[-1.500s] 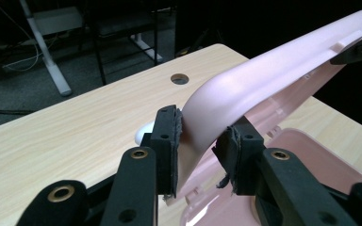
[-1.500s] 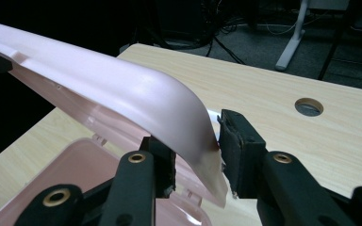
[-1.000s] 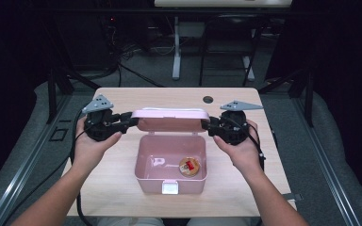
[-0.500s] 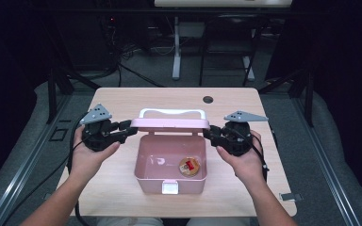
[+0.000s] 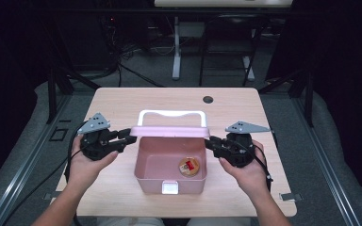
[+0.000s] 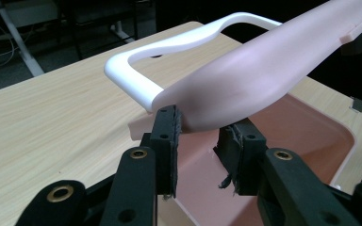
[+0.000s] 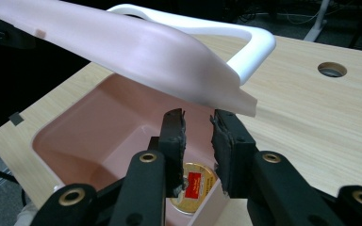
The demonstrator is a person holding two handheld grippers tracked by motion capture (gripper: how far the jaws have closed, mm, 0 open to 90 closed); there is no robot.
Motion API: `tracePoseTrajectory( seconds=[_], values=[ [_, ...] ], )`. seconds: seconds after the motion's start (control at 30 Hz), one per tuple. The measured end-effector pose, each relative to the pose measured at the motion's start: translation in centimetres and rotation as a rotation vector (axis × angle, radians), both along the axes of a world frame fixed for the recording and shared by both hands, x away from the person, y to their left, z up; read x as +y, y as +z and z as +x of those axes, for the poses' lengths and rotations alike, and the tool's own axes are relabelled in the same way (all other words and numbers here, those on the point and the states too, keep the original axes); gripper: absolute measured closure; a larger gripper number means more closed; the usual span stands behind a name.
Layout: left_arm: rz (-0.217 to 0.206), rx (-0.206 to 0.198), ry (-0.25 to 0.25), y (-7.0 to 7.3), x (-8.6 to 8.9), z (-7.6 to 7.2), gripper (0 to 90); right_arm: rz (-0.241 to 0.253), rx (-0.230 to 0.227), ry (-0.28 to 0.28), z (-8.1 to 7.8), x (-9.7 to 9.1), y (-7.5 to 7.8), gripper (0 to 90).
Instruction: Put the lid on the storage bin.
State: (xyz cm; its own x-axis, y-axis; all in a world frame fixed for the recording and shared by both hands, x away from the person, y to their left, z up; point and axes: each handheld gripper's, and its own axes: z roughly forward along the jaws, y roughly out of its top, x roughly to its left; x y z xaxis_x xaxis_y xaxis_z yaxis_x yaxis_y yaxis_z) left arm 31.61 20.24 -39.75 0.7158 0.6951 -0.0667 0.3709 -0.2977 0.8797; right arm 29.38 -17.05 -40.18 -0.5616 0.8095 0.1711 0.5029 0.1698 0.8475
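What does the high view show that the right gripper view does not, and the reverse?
The high view adds the left hand, the right hand, the left gripper at the lid's end, and the white latch on the box front. The right gripper view adds a close look at the right gripper: its jaws, just closing, have nothing between them and sit below the lid. Both share the box, handle, tin and table hole.
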Motion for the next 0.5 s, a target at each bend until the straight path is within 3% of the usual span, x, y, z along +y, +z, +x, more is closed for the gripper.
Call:
tracePoseTrajectory(
  seconds=[0.23,0.5],
  values=[
    [0.009,-0.015,0.001,-0.5,0.0,-0.7,68.3,-0.007,-0.001,0.013,-1.0,0.2,-0.2,73.4],
    [-0.005,-0.003,-0.012,-1.2,0.2,-1.2,68.6,-0.005,0.033,0.017,-1.3,-0.4,-0.9,73.3]
  ],
)
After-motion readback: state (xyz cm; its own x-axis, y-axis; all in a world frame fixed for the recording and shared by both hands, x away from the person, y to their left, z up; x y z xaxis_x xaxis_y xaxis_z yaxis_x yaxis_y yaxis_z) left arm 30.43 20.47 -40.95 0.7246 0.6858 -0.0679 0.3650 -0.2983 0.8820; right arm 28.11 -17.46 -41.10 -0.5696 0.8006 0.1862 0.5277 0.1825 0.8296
